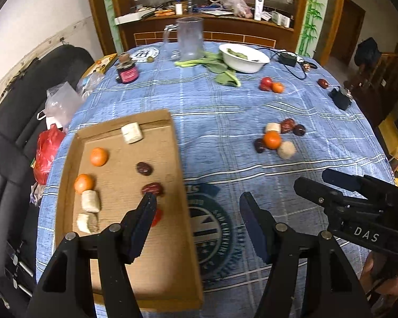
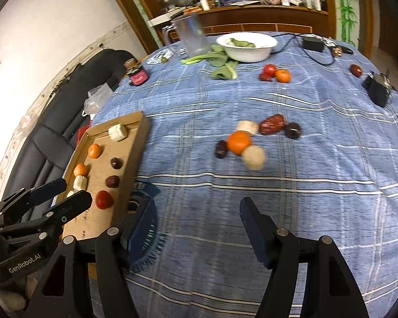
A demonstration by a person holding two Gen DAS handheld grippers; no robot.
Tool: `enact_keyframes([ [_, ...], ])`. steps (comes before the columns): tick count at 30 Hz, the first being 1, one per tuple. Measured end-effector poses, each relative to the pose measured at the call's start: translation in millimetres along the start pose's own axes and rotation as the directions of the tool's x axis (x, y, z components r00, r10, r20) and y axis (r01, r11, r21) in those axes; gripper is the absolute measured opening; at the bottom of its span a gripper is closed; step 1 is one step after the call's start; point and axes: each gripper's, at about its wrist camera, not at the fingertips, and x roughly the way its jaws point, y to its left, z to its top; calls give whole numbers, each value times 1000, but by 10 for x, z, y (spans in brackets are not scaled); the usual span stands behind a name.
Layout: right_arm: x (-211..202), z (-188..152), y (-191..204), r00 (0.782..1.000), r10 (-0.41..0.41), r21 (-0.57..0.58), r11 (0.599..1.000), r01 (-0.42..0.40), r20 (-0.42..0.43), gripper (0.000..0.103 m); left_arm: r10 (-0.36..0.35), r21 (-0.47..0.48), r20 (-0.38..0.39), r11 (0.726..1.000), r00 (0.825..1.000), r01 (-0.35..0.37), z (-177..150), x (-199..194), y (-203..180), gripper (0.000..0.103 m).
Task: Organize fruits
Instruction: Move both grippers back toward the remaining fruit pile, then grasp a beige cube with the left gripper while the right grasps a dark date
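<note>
Left hand-held gripper (image 1: 196,198): jaws spread, nothing between them, hanging over the near right edge of the cardboard tray (image 1: 66,185). Right hand-held gripper (image 2: 197,206): jaws likewise spread and empty, over bare blue cloth on the surface (image 2: 318,198).

Tray holds two oranges, pale cut pieces, two dark dates and a red tomato (image 2: 104,199). The tomato sits just beside the left gripper's tip in the right view. Risk: a careless lift or swing could nudge it, and round fruit would likely roll along the tray.

Mid-distance: a cluster (image 2: 252,140) still outside the tray, consisting of an orange (image 2: 239,142), pale pieces and dates packed touching. Risk: closing on the orange may scatter its neighbours, and the dates could roll. Wide jaws may also catch two items at once.

Farther: a red and orange pair (image 2: 274,73), and a lone date (image 2: 356,70) near the cables. Reaching there risks snagging the cord or the leafy greens (image 2: 220,63).
</note>
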Motion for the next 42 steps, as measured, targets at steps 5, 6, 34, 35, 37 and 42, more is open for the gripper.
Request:
enact_keyframes([
  [5,-70,-54,-190,1000,-10,8,1000,10,-9,71,28,9,-1,1000,1000,-28,-33,-2,-206,64],
  [6,-80,-64,-223,1000,-11,9,1000,11,-12,71,30,8,-2,1000,1000,-30,-39,4,-238,64],
  [34,49,-7,-782,996,-35,-8,999,34,-78,72,25,-50,-56,998,998,-28,-31,370,-542,64],
  [35,70,17,-816,996,-39,-7,999,38,-80,72,7,-68,-63,998,998,-11,-23,421,-516,64],
  [37,112,89,-897,996,-40,1,999,41,-81,72,-17,-89,-72,996,997,11,-16,494,-491,64],
  [42,206,385,-1052,997,-45,13,999,45,-56,72,-87,-147,-100,986,991,72,58,726,-457,64],
])
